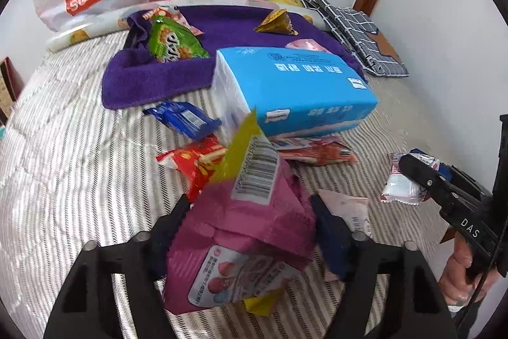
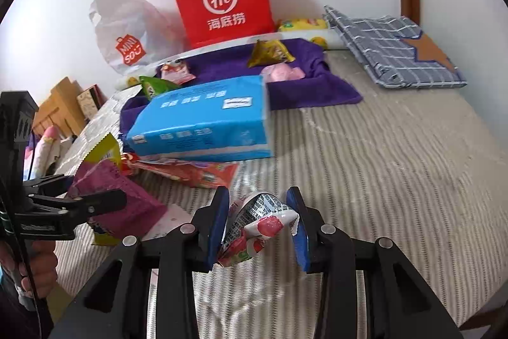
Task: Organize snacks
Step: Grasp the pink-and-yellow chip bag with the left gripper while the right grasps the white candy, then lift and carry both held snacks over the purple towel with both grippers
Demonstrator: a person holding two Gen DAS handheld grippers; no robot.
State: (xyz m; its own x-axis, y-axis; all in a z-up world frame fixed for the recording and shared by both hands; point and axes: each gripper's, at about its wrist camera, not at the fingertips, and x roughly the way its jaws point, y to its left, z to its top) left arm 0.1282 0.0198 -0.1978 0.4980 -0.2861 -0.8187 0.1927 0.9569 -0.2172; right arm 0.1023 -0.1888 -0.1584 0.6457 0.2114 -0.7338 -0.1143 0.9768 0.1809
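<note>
Two hand-held grippers (image 1: 247,212) (image 2: 258,221) — perhaps ten snacks

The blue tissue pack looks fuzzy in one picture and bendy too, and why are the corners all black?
In the right wrist view the blue tissue pack is smeared by motion blur, its print unreadable; in the left wrist view the same pack is sharper, while the pink snack bag in the left tool blurs. Both views are fisheye: straight edges bow, and the round lens leaves black corners.
</note>
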